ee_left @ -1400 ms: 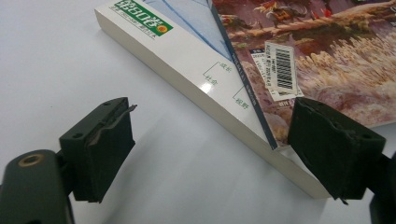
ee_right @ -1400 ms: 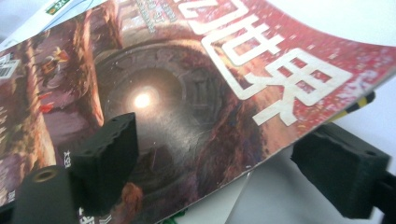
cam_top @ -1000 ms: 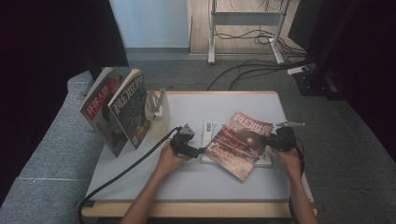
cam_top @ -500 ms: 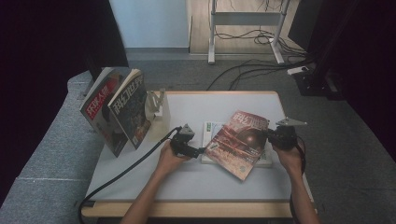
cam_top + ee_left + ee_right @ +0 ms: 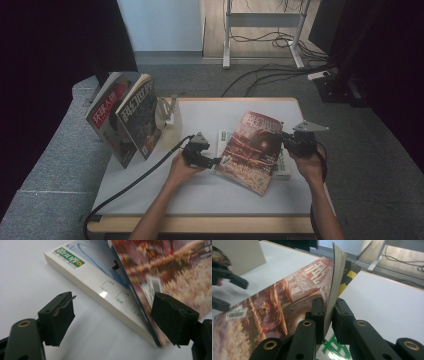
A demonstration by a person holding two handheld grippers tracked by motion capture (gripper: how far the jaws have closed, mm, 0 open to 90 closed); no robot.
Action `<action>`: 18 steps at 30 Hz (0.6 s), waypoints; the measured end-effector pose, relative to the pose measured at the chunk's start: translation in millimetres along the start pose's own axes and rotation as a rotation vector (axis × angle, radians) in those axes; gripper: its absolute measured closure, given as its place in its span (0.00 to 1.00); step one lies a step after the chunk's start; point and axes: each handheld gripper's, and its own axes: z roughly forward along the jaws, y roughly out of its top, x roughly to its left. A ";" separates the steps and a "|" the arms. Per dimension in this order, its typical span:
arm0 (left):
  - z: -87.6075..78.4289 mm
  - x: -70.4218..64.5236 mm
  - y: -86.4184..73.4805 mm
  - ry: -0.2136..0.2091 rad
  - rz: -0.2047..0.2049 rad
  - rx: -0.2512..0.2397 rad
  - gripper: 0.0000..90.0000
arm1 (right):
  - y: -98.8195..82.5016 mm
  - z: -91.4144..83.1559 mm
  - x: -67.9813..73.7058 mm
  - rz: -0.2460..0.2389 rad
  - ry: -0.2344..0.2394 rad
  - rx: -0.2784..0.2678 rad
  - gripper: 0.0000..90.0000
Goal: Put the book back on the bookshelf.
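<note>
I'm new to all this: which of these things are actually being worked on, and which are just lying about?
In use:
- red magazine, clamped in the right claw
- left claw, open at the magazine's corner
- white book under it

Lying about:
- two upright magazines
- bookend

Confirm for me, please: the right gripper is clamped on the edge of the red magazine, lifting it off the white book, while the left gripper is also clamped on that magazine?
Not quite. The left gripper is open, its jaws standing apart beside the red magazine and the white book without pressing on either, as the left gripper view shows. The right gripper is indeed clamped on the magazine's edge, which is raised off the book.
</note>
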 end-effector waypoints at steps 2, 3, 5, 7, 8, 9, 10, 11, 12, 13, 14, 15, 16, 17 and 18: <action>-0.8 0.1 0.7 -0.011 0.000 -0.007 0.22 | 4.3 -0.4 5.6 -0.015 0.019 -0.006 0.88; -0.8 -0.1 0.8 -0.013 -0.002 -0.010 0.23 | 5.8 -0.2 7.8 -0.020 0.028 -0.010 0.89; -1.1 -0.6 0.5 -0.027 0.007 -0.004 0.25 | 10.6 0.9 15.3 -0.036 0.049 -0.019 0.90; -1.7 -1.6 0.9 -0.025 0.017 0.003 0.28 | 15.4 1.5 21.0 -0.057 0.047 -0.018 0.90; -1.9 -2.1 1.5 -0.023 0.024 0.007 0.29 | 17.3 2.1 23.0 -0.066 0.044 -0.016 0.90; -2.7 -3.0 3.0 -0.019 0.044 0.021 0.30 | 18.4 2.2 23.8 -0.071 0.045 -0.014 0.90; -3.0 -4.0 4.3 -0.019 0.052 0.024 0.30 | 19.5 1.9 24.6 -0.073 0.049 -0.013 0.90; -3.1 -4.7 5.9 -0.044 0.051 0.021 0.30 | 20.0 1.8 25.0 -0.073 0.050 -0.016 0.90; -2.8 -6.0 7.8 -0.073 0.047 0.017 0.30 | 20.2 1.2 25.3 -0.074 0.054 -0.020 0.90; -2.3 -8.3 9.7 -0.079 0.052 0.017 0.31 | 20.4 0.5 25.3 -0.075 0.058 -0.025 0.90; -1.3 -10.9 11.2 -0.075 0.059 0.011 0.32 | 20.7 -0.2 25.5 -0.073 0.063 -0.032 0.90; 0.3 -12.6 13.1 -0.083 0.065 0.018 0.32 | 21.1 -1.1 25.9 -0.075 0.066 -0.034 0.90; 2.1 -14.5 15.2 -0.087 0.073 0.029 0.33 | 21.6 -1.6 26.6 -0.078 0.068 -0.036 0.90; 3.8 -16.3 17.0 -0.083 0.086 0.037 0.33 | 22.2 -2.3 27.3 -0.081 0.069 -0.036 0.90; 5.9 -17.7 19.1 -0.080 0.094 0.044 0.34 | 22.6 -2.8 28.0 -0.082 0.070 -0.038 0.90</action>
